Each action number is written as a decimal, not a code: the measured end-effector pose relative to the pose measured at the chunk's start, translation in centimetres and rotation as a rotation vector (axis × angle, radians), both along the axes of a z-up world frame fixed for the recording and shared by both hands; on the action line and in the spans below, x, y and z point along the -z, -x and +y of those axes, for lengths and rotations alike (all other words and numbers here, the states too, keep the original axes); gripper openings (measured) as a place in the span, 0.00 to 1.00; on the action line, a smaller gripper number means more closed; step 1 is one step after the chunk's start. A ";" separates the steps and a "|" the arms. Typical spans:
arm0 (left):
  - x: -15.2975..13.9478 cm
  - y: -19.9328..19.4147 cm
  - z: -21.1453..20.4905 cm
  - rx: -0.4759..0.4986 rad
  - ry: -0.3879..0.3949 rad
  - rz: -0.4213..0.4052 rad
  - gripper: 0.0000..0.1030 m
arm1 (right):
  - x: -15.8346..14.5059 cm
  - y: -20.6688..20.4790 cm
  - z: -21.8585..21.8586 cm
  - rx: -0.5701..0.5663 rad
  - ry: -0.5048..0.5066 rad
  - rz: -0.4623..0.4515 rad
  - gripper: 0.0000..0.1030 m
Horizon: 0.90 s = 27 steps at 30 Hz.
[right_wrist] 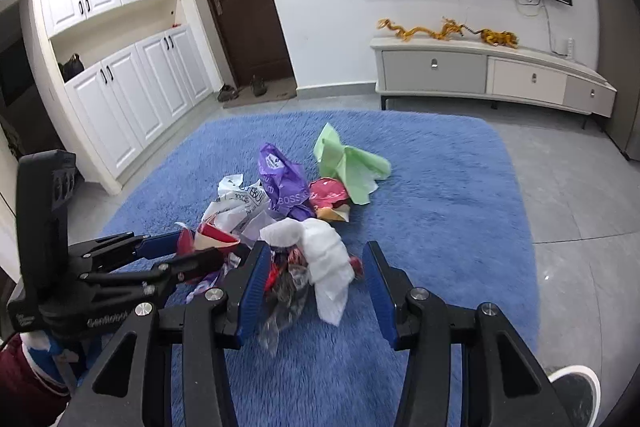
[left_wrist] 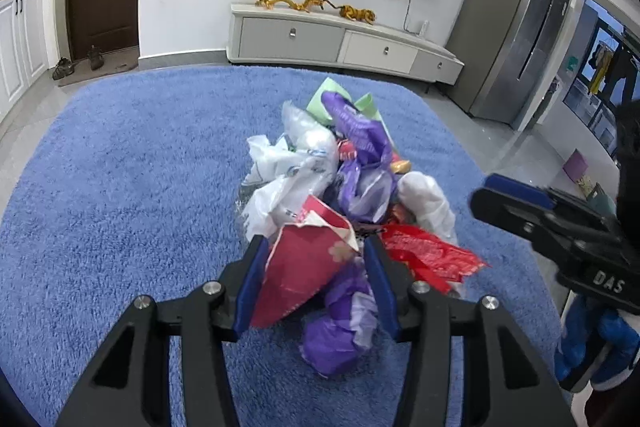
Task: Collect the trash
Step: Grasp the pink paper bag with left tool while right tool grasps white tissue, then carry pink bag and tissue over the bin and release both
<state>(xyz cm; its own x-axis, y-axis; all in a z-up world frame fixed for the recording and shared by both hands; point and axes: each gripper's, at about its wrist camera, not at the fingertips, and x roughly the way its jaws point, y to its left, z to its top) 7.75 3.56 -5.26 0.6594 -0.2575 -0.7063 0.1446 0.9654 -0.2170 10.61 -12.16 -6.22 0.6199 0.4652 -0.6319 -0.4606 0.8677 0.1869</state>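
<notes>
Blue rug (right_wrist: 440,187) carries the trash pile (right_wrist: 288,211); my left gripper (left_wrist: 316,279) grasps a red carton (left_wrist: 304,267), my right gripper (right_wrist: 316,283) straddles white tissue (right_wrist: 324,259), jaws apart. I'd clench slowly, gathering loose wrappers inward

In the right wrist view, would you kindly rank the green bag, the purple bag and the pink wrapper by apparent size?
1. Green bag and purple bag: these look alike, so I won't separate them.
2. Pink wrapper: clearly smallest, though partly hidden.
</notes>
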 end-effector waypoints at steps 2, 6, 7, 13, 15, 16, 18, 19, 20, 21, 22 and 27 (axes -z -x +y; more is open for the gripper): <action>0.2 -0.3 0.5 0.003 -0.004 -0.005 0.46 | 0.6 -0.7 0.7 -0.010 0.007 0.014 0.44; 1.0 -1.5 1.6 -0.003 0.041 0.023 0.46 | 1.8 -1.8 1.8 -0.021 0.017 0.040 0.44; 1.1 -1.8 1.8 -0.007 0.045 0.026 0.46 | 1.9 -1.8 1.7 -0.022 0.018 0.044 0.44; 1.9 -2.2 2.3 0.002 0.073 0.047 0.45 | 2.7 -2.5 1.8 -0.017 0.012 0.063 0.33; 1.9 -2.0 2.5 0.000 0.089 0.044 0.44 | 2.9 -2.6 1.6 -0.013 0.008 0.067 0.28; 1.9 -1.9 2.5 0.000 0.092 0.042 0.42 | 3.0 -2.4 1.5 -0.011 0.008 0.069 0.25; 1.7 -1.6 2.4 0.003 0.092 0.039 0.38 | 3.2 -2.1 1.1 -0.007 0.006 0.072 0.22; 1.7 -1.2 2.4 0.005 0.090 0.034 0.36 | 3.3 -2.0 0.9 -0.003 0.000 0.073 0.21; 1.6 -0.9 2.3 0.008 0.088 0.028 0.33 | 3.2 -1.8 0.7 0.001 -0.007 0.071 0.21; 1.4 -0.6 2.2 0.007 0.085 0.020 0.28 | 3.1 -1.6 0.4 0.006 -0.014 0.068 0.20; 1.4 -0.1 2.4 0.006 0.085 0.015 0.26 | 3.0 -1.4 0.2 0.011 -0.021 0.063 0.19; 0.3 2.2 2.8 -0.009 0.101 -0.016 0.24 | 1.7 0.1 -0.8 0.023 -0.048 0.030 0.17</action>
